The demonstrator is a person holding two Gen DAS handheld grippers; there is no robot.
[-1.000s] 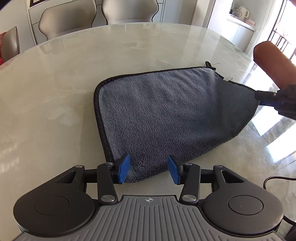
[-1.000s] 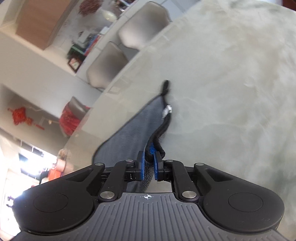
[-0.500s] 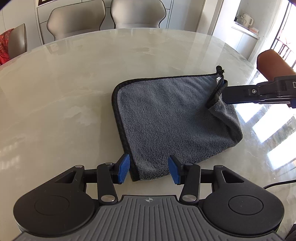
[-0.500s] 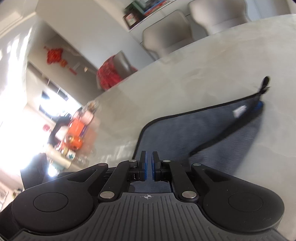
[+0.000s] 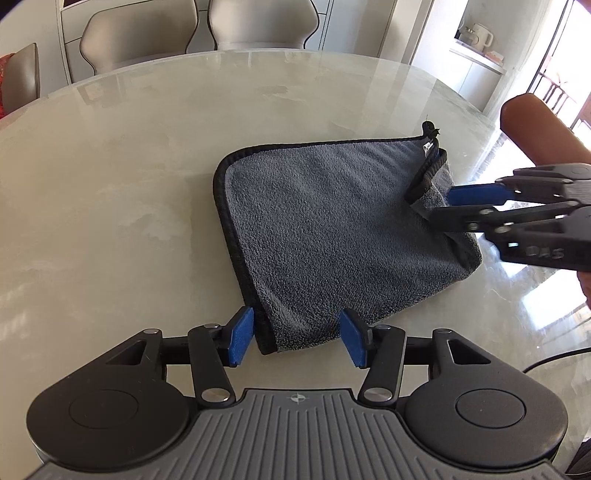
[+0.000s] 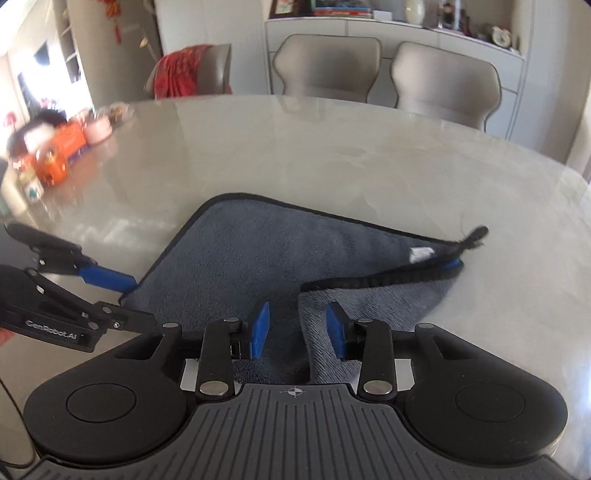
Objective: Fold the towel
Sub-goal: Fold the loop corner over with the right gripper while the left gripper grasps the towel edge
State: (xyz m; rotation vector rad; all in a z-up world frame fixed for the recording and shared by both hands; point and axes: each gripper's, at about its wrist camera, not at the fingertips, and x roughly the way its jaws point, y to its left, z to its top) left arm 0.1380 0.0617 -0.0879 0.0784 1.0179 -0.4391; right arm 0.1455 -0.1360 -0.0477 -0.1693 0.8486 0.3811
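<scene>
A grey towel [image 5: 332,229] with black trim lies folded on the glossy table [image 5: 110,184]. It also shows in the right wrist view [image 6: 258,254]. My left gripper [image 5: 297,341] is open, its blue pads either side of the towel's near corner. My right gripper [image 6: 297,328] is open over the towel's right edge, with a folded-over flap between its pads. In the left wrist view the right gripper [image 5: 439,205] sits at the towel's right side. A white label and black loop [image 6: 472,236] mark the far right corner.
Beige chairs [image 5: 147,33] stand behind the table. Orange packages and small items [image 6: 55,155] sit at the table's left end. A cable [image 5: 554,358] runs along the table at the right. A white cabinet [image 6: 388,44] lines the back wall.
My right gripper carried the towel's corner across, laid it down and opened. The towel now lies folded smaller. The left gripper stayed open at the near corner.
</scene>
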